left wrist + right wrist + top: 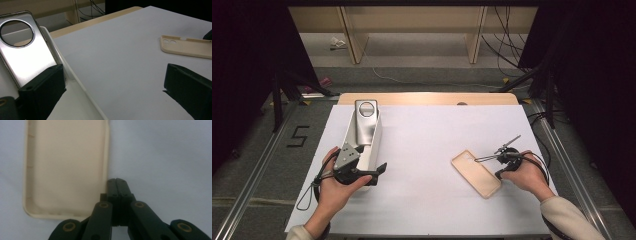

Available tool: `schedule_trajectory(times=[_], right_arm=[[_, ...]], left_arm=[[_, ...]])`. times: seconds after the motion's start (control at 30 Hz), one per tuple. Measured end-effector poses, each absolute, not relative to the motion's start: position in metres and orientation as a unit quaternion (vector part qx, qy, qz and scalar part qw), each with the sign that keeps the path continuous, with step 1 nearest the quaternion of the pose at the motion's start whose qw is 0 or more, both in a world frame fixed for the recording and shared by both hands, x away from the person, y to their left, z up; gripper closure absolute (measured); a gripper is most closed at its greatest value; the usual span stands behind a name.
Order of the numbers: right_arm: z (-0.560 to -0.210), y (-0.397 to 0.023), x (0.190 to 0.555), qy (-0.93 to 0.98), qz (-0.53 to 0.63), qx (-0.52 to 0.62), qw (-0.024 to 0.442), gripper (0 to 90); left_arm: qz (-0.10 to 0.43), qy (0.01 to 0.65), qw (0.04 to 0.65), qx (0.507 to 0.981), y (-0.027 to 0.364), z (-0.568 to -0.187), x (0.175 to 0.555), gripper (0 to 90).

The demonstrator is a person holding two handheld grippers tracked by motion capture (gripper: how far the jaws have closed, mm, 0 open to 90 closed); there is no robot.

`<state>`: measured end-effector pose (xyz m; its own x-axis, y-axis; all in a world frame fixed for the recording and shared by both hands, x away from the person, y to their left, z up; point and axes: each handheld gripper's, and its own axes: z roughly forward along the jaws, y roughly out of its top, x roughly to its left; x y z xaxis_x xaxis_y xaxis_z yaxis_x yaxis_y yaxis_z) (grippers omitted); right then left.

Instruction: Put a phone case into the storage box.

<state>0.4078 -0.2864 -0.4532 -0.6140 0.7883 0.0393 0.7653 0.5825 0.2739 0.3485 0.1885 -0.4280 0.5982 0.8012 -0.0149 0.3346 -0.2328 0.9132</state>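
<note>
A beige phone case (476,173) lies hollow side up on the white table at the right. My right gripper (501,171) is at its right edge, held in a hand. Its jaws are shut with nothing between them, and the tips (116,181) rest against the long side of the beige case (66,167). A shiny silver phone case (364,125) with a round camera hole leans in a white tray (377,143) at the left. My left gripper (371,162) stands open at the tray's near end. One jaw is over the silver case (25,57) and the other over bare table.
The white sheet (422,150) covers the table and a wooden edge (427,98) shows at the back. Metal rails and dark stands flank both sides. Cables lie on the floor behind. The white tray's rim (75,78) runs between my left jaws.
</note>
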Motion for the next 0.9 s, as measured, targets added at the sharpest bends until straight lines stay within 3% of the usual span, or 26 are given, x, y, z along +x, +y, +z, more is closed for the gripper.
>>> schedule_trajectory(times=[0.33,0.9], right_arm=[[-0.456,-0.260,0.396,0.898,0.156,0.411,-0.024,90.0],[-0.456,-0.240,0.390,0.913,0.155,0.378,-0.026,90.0]], left_arm=[[0.238,0.377,0.488,0.750,0.188,-0.428,0.349,3.0],[0.238,0.377,0.488,0.751,0.187,-0.429,0.349,3.1]])
